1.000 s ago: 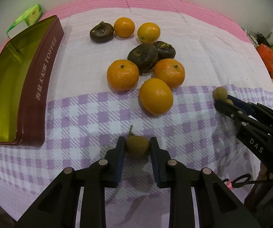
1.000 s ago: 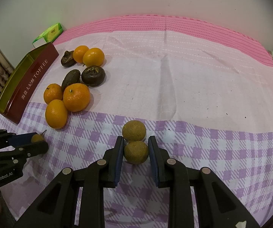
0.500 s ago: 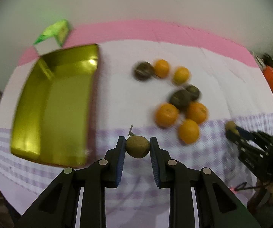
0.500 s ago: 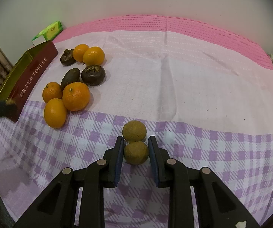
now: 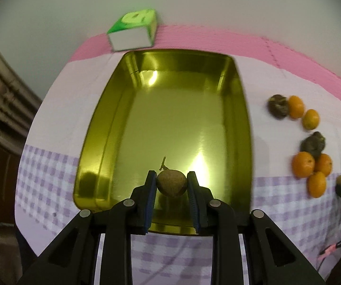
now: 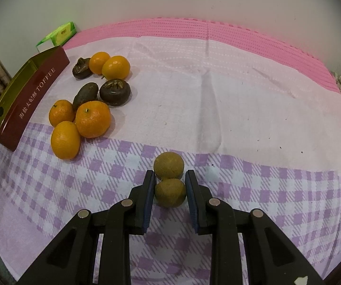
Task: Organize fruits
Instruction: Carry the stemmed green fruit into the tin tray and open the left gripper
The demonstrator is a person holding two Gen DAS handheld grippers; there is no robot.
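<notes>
Since a second ago my left tool (image 5: 171, 185), clamping a longan (image 5: 171, 182), swings over the gold tin (image 5: 99, 156); release seems next. Right tool (image 6: 170, 191) grips another longan (image 6: 170, 192) beside the tin.

Toffee tin (image 5: 241, 109) interior bare gold, open from above. Green box (image 5: 132, 29) sits just past its far end. Orange and dark fruit cluster (image 6: 92, 99) crowds its right side. Further right of the cluster, cloth (image 6: 241, 95) lies bare.
</notes>
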